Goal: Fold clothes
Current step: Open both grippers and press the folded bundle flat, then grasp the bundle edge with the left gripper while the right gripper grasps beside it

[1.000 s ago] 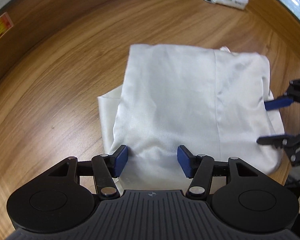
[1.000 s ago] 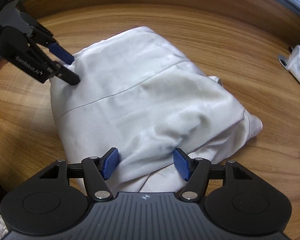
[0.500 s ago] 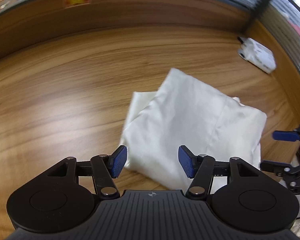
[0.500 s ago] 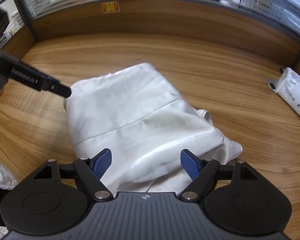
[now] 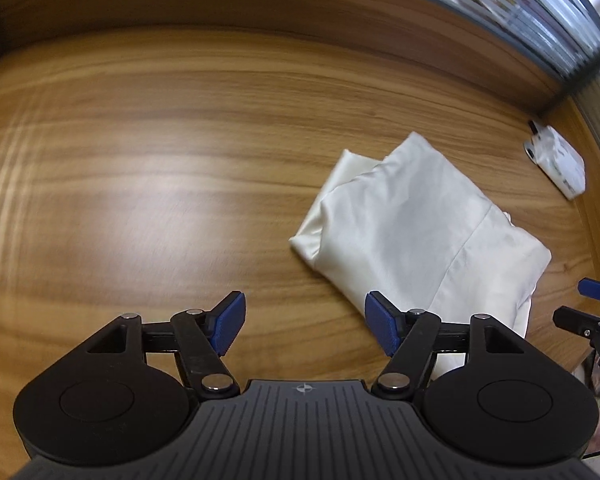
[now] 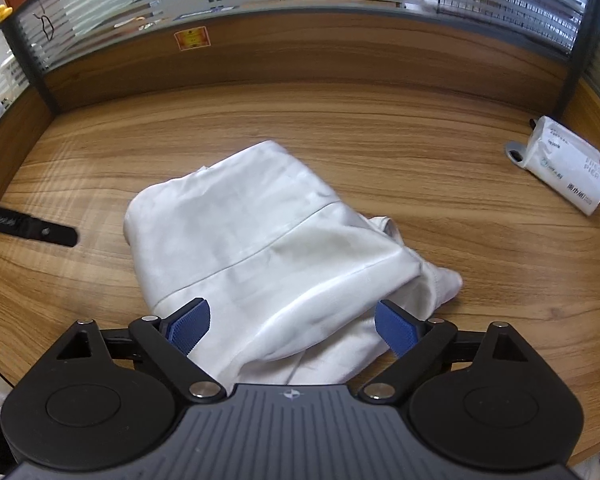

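Note:
A white garment (image 6: 268, 248) lies folded into a thick bundle on the wooden desk (image 6: 380, 152). In the left wrist view the white garment (image 5: 416, 232) sits to the right of centre. My left gripper (image 5: 305, 326) hangs over bare wood beside the bundle's near corner; its jaws are opening and nothing is between them. My right gripper (image 6: 290, 326) hovers above the bundle's near edge; its jaws are opening wide, and the pads stand clear of the cloth below them. The right gripper (image 5: 580, 308) shows at the right edge of the left wrist view, and a left fingertip (image 6: 56, 234) at the left of the right wrist view.
A white tissue pack (image 6: 564, 168) lies at the desk's far right, also seen as the tissue pack (image 5: 556, 160) in the left wrist view. A wooden partition with frosted glass (image 6: 300, 0) walls the back and sides. The desk's front edge runs just beneath both grippers.
Both grippers let go of the garment and opened wider. The left one swung away to the left and rolled; the right one rose above the bundle.

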